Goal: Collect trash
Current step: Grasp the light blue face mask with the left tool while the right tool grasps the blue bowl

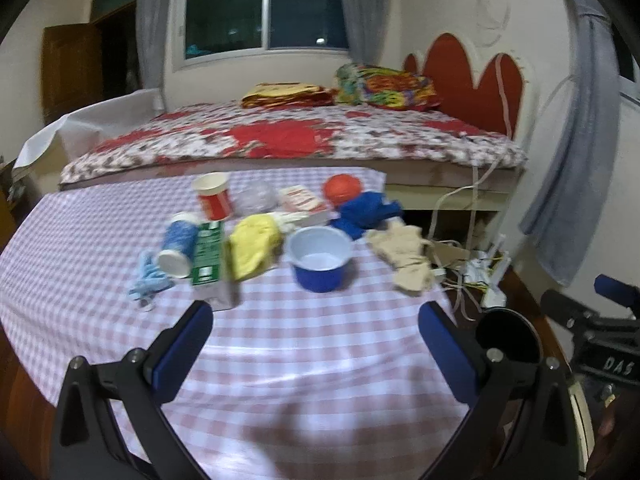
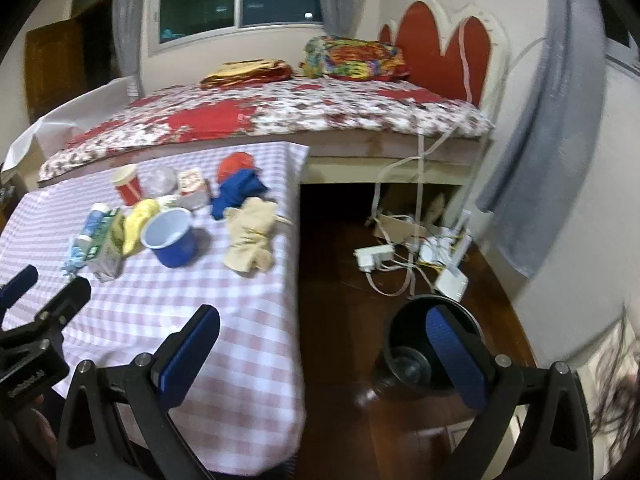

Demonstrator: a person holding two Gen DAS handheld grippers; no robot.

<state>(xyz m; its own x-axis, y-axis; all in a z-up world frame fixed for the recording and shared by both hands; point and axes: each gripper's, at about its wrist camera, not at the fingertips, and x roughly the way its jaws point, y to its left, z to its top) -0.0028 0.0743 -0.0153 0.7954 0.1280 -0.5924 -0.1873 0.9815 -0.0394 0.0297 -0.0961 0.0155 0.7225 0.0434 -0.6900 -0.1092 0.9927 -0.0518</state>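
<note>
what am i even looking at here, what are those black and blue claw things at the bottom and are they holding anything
Those claws are two hand-held grippers, one in each of a person's hands, each carrying a fisheye camera that looks out along its blue-padded fingers. One picture is from the left gripper, the other from the right gripper. Both are open and hold nothing.

Ahead is a table with a checked cloth. On it lie a blue cup, a green carton, a red paper cup, a tipped blue-and-white cup, yellow, blue and beige crumpled cloths or wrappers, and more. A dark bin stands on the floor to the right, likely for the trash.
</note>
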